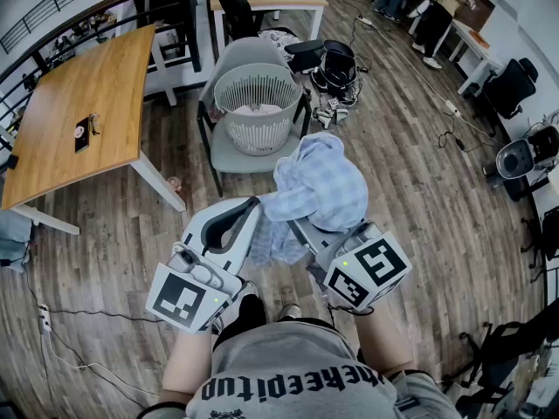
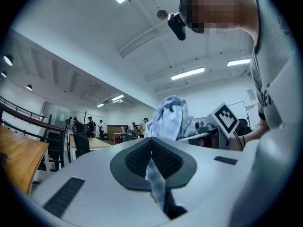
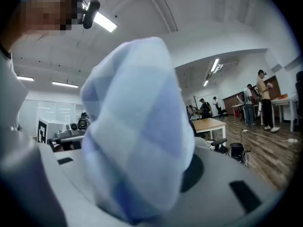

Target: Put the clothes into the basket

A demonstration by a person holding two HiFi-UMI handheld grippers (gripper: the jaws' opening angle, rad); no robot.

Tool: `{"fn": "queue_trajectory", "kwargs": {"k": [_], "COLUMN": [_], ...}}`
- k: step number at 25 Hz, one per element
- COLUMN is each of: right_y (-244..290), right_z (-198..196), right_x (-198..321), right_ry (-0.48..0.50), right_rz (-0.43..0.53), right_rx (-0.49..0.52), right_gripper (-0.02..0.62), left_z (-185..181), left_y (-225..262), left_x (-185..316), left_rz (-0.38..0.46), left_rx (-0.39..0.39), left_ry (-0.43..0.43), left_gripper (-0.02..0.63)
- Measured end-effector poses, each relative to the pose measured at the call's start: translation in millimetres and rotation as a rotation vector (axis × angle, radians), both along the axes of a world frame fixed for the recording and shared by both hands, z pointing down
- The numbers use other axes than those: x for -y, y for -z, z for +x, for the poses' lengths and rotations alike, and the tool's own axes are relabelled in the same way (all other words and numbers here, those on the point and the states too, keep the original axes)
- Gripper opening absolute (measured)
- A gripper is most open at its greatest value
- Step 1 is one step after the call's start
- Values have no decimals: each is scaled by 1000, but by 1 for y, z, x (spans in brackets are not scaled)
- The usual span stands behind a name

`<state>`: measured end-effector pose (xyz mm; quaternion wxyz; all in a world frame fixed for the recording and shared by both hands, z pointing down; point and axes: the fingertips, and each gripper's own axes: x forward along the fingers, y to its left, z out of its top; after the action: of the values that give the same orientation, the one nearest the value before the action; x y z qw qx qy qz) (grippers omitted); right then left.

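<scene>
A light blue checked garment [image 1: 319, 190] hangs bunched in the air in front of me, held between both grippers. My left gripper [image 1: 253, 206] is shut on one edge of it: in the left gripper view a thin strip of the garment [image 2: 158, 188] is pinched between the dark pads [image 2: 135, 159]. On the other side, my right gripper [image 1: 299, 230] is shut on a thick wad of the garment [image 3: 137, 126], which fills the right gripper view and hides the jaws. The white slatted basket [image 1: 258, 107] stands on a grey chair [image 1: 229, 154] beyond the grippers, with something pale inside.
A wooden table [image 1: 79, 103] stands at the left with a small dark object on it. Black bags and cables [image 1: 336, 68] lie behind the chair. Office chairs [image 1: 511, 85] and desks stand at the right, and a cable [image 1: 52, 339] runs over the wooden floor.
</scene>
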<state>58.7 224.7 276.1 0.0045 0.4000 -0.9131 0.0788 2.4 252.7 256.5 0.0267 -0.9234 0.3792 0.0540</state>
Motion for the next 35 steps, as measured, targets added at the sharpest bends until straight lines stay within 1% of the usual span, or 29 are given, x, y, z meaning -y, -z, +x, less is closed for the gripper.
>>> {"fn": "queue_trajectory", "kwargs": {"k": [7, 15, 21, 25, 30, 35], "right_y": [-2, -6, -9, -11, -13, -17], "right_z": [-15, -39, -54, -54, -47, -41], "right_x": [9, 27, 40, 49, 64, 87], "right_ry": [-2, -19, -67, -96, -124, -113], "right_rz": [-2, -1, -11, -46, -58, -71], "right_rx": [3, -10, -2, 41, 44, 48], "right_gripper": [193, 193, 195, 195, 195, 195], "left_z": [-13, -36, -52, -60, -61, -51], "left_y": [-3, -8, -11, -13, -16, -21], "left_x": [11, 30, 46, 55, 72, 93], "left_rz": [-3, -11, -13, -17, -28, -18], "left_rx": [13, 10, 7, -5, -19, 5], "left_ry": [-2, -21, -61, -77, -86, -81], "left_gripper": [14, 14, 14, 14, 14, 14]}}
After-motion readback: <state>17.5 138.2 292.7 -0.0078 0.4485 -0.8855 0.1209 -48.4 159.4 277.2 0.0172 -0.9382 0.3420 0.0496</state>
